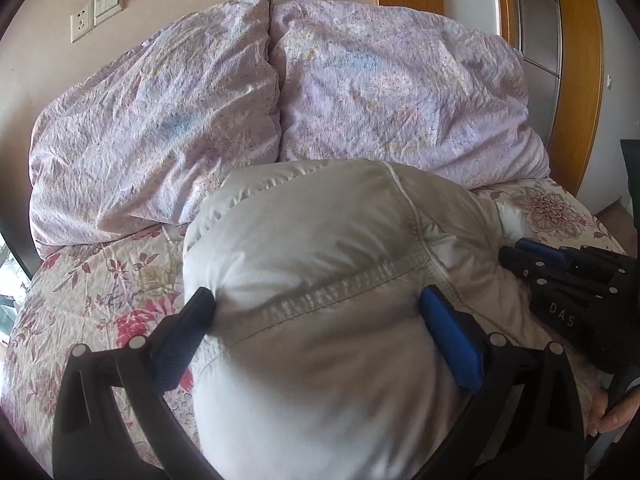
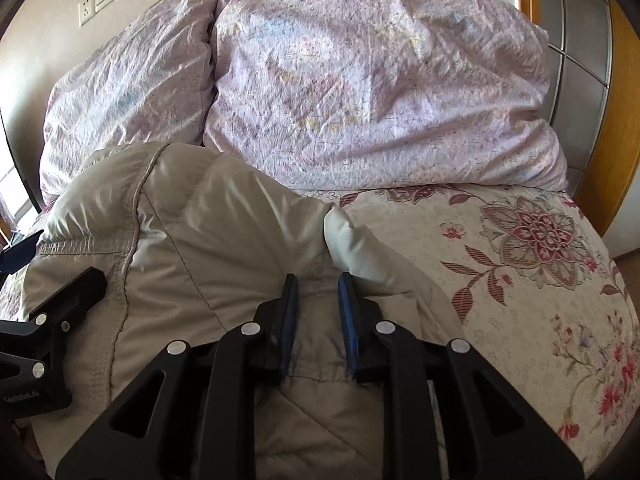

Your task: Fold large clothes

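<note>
A puffy light-grey down jacket lies bundled on the floral bedspread. My left gripper has its jaws wide apart around a thick stitched fold of the jacket, and both blue pads press into the fabric. My right gripper is closed down on a narrow pinch of the jacket near its right edge. The right gripper also shows at the right of the left wrist view. The left gripper shows at the left edge of the right wrist view.
Two large lilac pillows lean against the wall behind the jacket. The floral bedspread stretches to the right. A wooden door frame stands at the far right. A wall socket sits at the upper left.
</note>
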The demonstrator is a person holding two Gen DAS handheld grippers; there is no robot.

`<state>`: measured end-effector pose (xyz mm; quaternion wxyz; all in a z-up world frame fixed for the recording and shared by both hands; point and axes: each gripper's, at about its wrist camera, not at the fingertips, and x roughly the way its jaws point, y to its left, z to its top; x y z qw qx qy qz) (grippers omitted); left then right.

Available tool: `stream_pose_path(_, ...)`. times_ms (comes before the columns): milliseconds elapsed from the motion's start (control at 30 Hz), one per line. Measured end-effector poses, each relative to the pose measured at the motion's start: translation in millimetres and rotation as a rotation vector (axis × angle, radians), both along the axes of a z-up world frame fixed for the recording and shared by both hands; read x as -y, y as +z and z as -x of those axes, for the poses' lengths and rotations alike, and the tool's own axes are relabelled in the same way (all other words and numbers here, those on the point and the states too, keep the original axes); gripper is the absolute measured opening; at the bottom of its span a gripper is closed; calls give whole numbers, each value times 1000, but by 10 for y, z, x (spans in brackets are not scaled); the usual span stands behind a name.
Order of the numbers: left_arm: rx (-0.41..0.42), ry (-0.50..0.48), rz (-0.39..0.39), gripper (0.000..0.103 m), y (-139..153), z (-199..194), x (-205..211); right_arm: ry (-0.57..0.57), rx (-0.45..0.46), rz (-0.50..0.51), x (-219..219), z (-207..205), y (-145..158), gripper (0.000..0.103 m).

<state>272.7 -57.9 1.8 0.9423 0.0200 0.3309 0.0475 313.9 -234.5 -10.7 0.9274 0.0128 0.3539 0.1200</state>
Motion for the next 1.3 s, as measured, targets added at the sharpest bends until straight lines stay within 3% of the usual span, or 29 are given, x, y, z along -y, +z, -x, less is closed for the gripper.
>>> stream_pose_path(67,20,-1,-11,101,87,13,-47,-20,19,-52,103,33,118,25)
stream_pose_path(200,10,26,-28,101,160,-152,-127,-59,-10,-38,180,-99,96,25)
stream_pose_path(400,-13,18,-5,101,26,-279,-105,-68,28,30,73,-112,-106,26)
stream_pose_path(600,-42,22,-30,101,-99,-362,-42,-55,4,-8,114,-178,-221,26)
stream_pose_path(900,-52,34,-7,101,-227,-429,-71,-52,-7,-9,105,-220,-282,26)
stream_pose_path(1300,-45,56,-9,101,-255,-465,-68,-51,-25,-65,176,-260,-319,27)
